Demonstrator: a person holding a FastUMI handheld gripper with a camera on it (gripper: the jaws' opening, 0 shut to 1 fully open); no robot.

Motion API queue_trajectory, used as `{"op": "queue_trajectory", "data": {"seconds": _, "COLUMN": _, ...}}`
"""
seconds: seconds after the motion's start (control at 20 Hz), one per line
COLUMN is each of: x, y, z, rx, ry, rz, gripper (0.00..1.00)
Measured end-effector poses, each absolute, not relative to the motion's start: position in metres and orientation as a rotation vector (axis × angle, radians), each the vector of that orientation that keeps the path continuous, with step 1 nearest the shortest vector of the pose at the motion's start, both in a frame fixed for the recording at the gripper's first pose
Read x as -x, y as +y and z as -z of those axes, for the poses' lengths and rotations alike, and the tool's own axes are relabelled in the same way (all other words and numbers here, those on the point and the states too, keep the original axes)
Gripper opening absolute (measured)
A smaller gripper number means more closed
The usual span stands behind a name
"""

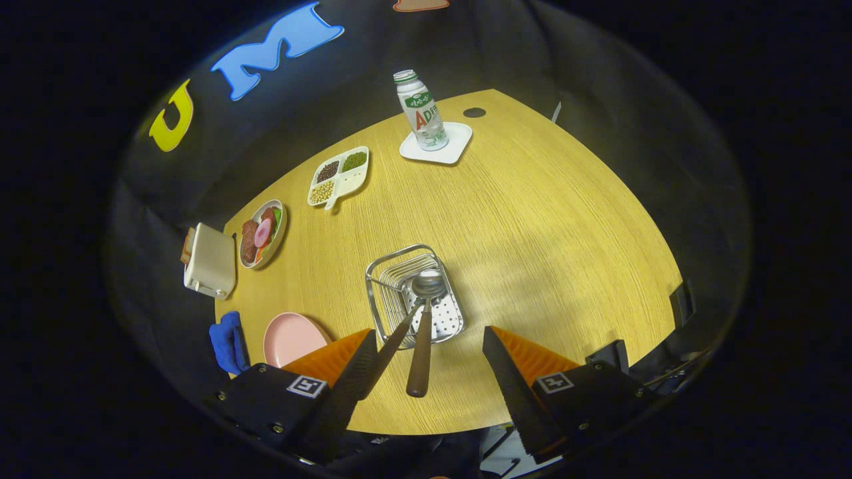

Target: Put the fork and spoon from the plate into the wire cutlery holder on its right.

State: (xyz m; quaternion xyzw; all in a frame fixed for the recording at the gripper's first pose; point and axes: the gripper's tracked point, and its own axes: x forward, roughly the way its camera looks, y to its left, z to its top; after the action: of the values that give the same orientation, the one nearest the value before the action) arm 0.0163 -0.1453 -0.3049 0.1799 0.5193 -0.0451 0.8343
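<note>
Gripper view: a wooden tabletop is seen from above, with the gripper low in front.
Spoon: stood in the wire cutlery holder, bowl down inside the basket, brown handle leaning back out toward the camera, between the fingers and touched by neither.
Fork: a second, darker handle is seen leaning out of the same holder, just beside the spoon and close against the left finger; whether it touches that finger cannot be told.
Fingers: spread wide apart, nothing pinched.
Plate: pink, left of the holder, partly hidden behind the left finger.
Cloth: blue, at the tabletop's edge beside the plate.
Farther left: a dish of food and a cream toaster.
Beyond: a divided tray of beans, and a bottle standing on a white coaster.
</note>
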Motion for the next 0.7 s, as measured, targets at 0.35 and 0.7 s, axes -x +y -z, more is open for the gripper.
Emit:
{"op": "queue_trajectory", "data": {"seconds": 0.35, "x": -0.049, "y": -0.139, "z": 0.267, "rx": -0.311, "ry": 0.967, "rz": 0.063, "gripper": 0.98}}
{"op": "queue_trajectory", "data": {"seconds": 0.7, "x": -0.097, "y": -0.141, "z": 0.158, "rx": -0.168, "ry": 0.591, "rz": 0.065, "gripper": 0.98}}
